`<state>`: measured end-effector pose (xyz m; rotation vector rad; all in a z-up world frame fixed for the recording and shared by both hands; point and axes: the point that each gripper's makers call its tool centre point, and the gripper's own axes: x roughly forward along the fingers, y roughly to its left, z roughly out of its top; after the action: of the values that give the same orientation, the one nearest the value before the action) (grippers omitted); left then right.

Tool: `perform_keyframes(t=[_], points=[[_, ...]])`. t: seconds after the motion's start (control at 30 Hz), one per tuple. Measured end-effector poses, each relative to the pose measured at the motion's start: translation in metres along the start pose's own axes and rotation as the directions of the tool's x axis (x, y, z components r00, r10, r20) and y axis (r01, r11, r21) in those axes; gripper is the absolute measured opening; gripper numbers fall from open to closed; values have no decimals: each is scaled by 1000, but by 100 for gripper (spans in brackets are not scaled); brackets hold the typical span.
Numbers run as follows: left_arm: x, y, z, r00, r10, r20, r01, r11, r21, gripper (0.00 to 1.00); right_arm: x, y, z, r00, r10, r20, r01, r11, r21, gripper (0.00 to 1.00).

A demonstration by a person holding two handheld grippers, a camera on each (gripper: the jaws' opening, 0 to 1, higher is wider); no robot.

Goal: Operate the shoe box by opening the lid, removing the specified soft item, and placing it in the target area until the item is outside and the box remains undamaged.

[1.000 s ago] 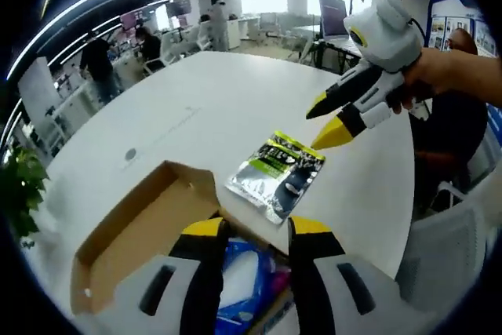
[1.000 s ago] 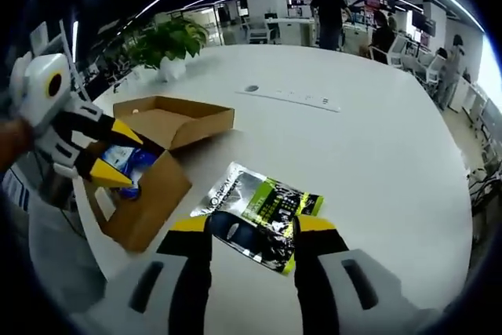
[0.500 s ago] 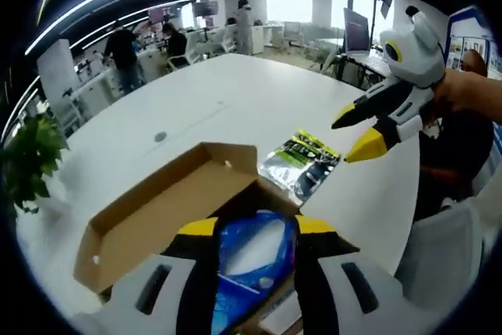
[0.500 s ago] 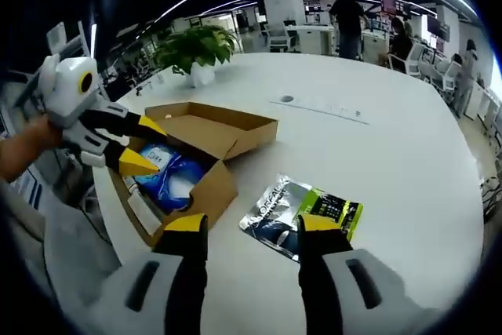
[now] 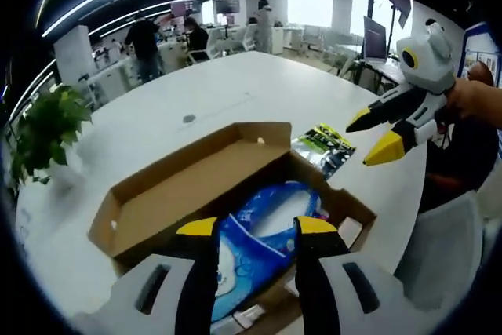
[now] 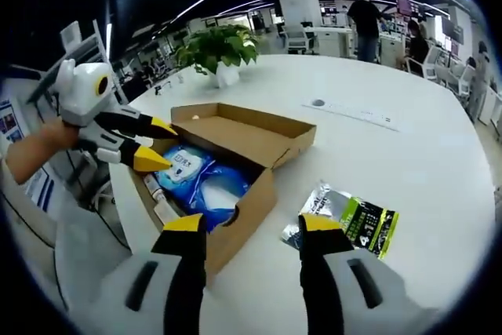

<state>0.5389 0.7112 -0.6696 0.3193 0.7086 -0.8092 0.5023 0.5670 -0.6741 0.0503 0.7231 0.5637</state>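
The brown cardboard shoe box (image 5: 196, 186) (image 6: 251, 143) lies on the white table with its lid folded back. Inside it rests a blue and white soft packet (image 5: 263, 229) (image 6: 200, 182). A silver and green pouch (image 5: 323, 145) (image 6: 349, 217) lies flat on the table beside the box. My left gripper (image 5: 252, 229) hovers open above the blue packet, also seen at the box's near end in the right gripper view (image 6: 145, 147). My right gripper (image 6: 252, 225) stands open above the table between box and pouch, and its yellow fingertips (image 5: 384, 147) float past the pouch.
A potted green plant (image 5: 47, 127) (image 6: 216, 49) stands on the table. A round grey insert (image 5: 189, 118) (image 6: 318, 103) sits in the tabletop. Small items lie along the box's inner wall (image 6: 161, 205). People and desks fill the office behind. A grey chair back (image 5: 443, 249) is close by.
Both views have pulled back and shifted, so the whole open box and the blue packet now show. The pouch stays where it was on the table. Both grippers remain open.
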Motion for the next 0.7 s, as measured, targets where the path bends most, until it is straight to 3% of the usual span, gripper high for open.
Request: perform_keyframes(t=[0.7], points=[[-42,55,-47,993,119,-3,-119,989,-92,35,41,54,14,993,118,6,-117,992,-47,42]])
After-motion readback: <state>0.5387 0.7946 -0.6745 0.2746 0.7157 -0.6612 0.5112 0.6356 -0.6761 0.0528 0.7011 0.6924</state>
